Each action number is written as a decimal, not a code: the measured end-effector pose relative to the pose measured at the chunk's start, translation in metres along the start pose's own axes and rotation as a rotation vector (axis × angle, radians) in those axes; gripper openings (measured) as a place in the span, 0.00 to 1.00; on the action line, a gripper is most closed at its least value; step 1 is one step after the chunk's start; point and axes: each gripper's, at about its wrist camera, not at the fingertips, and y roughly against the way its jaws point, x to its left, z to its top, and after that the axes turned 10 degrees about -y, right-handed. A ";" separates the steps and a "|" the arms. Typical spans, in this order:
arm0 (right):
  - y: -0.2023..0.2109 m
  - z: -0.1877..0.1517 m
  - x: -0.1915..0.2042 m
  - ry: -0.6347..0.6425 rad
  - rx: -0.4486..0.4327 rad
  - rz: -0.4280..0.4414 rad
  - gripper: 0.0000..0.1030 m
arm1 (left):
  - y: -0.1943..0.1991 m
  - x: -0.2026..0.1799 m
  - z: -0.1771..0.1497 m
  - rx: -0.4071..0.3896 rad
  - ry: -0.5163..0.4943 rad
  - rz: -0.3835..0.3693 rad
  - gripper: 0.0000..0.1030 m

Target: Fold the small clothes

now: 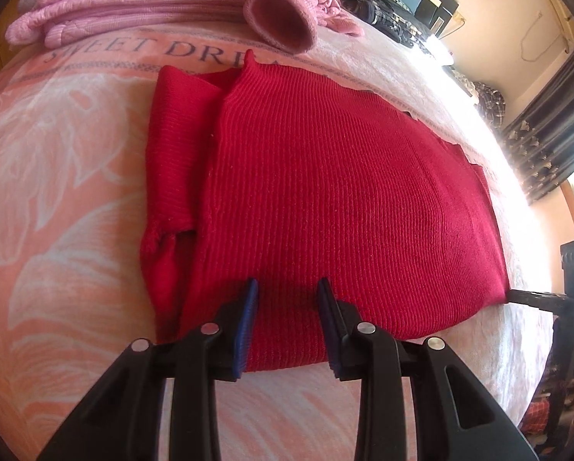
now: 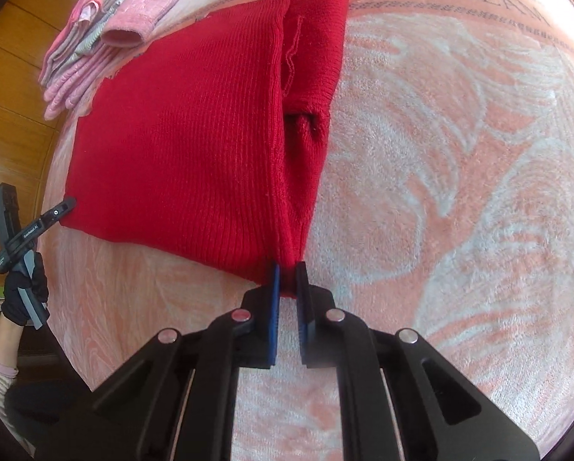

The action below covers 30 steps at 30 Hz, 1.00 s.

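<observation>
A red knitted sweater (image 1: 325, 192) lies folded flat on the pink bedspread (image 1: 64, 176), with a sleeve folded in along one side (image 1: 171, 146). My left gripper (image 1: 288, 292) hovers open over the sweater's near edge, with nothing pinched between its blue pads. In the right wrist view the same sweater (image 2: 179, 134) has its sleeve strip (image 2: 310, 77) on the right. My right gripper (image 2: 287, 278) is shut on the near corner below that strip. The left gripper (image 2: 62, 209), held by a gloved hand (image 2: 23, 292), touches the sweater's near left corner.
A pile of folded pink and grey clothes (image 1: 125, 7) sits at the far side of the bed, with a pink cuff (image 1: 283, 19) pointing my way. A wooden wall (image 2: 14, 88) is on the left. Dark curtains (image 1: 552, 134) and bright light are on the right.
</observation>
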 end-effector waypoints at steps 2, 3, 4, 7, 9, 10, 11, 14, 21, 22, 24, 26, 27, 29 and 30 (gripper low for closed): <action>-0.001 0.001 -0.002 -0.002 0.003 0.008 0.07 | 0.000 0.001 0.000 -0.002 0.003 -0.002 0.31; 0.001 0.003 -0.001 -0.004 0.006 0.013 0.09 | 0.000 0.001 0.000 -0.003 0.006 -0.001 0.31; 0.004 0.005 0.000 -0.005 0.008 0.022 0.11 | 0.001 0.001 0.001 -0.004 0.014 -0.001 0.31; 0.020 0.011 0.002 -0.015 -0.025 0.059 0.20 | 0.008 0.001 0.008 -0.021 0.050 -0.013 0.31; 0.032 0.019 0.005 -0.021 -0.067 0.071 0.29 | 0.017 -0.002 0.017 -0.064 0.051 -0.014 0.31; 0.037 0.024 0.006 -0.032 -0.091 0.076 0.31 | 0.021 -0.005 0.023 -0.083 0.044 -0.012 0.32; 0.040 0.030 0.005 -0.051 -0.107 0.087 0.36 | 0.023 -0.008 0.029 -0.099 0.039 -0.011 0.36; 0.040 0.048 0.001 -0.112 -0.132 0.122 0.38 | 0.021 -0.015 0.042 -0.128 0.029 -0.007 0.39; 0.018 0.080 -0.007 -0.177 -0.125 0.103 0.50 | -0.009 -0.027 0.058 -0.108 0.023 -0.005 0.39; 0.015 0.083 -0.009 -0.188 -0.120 0.109 0.52 | -0.012 -0.027 0.059 -0.107 0.017 0.000 0.39; 0.009 0.089 -0.012 -0.198 -0.113 0.112 0.54 | -0.018 -0.026 0.060 -0.099 0.012 0.011 0.39; 0.003 0.092 -0.013 -0.202 -0.110 0.110 0.54 | -0.023 -0.022 0.060 -0.092 0.022 0.019 0.39; 0.000 0.094 -0.013 -0.205 -0.105 0.113 0.54 | -0.025 -0.019 0.060 -0.092 0.028 0.017 0.39; -0.004 0.095 -0.010 -0.195 -0.101 0.105 0.54 | -0.026 -0.016 0.060 -0.092 0.030 0.011 0.39; -0.005 0.095 -0.009 -0.185 -0.100 0.096 0.54 | -0.026 -0.014 0.060 -0.092 0.024 0.008 0.39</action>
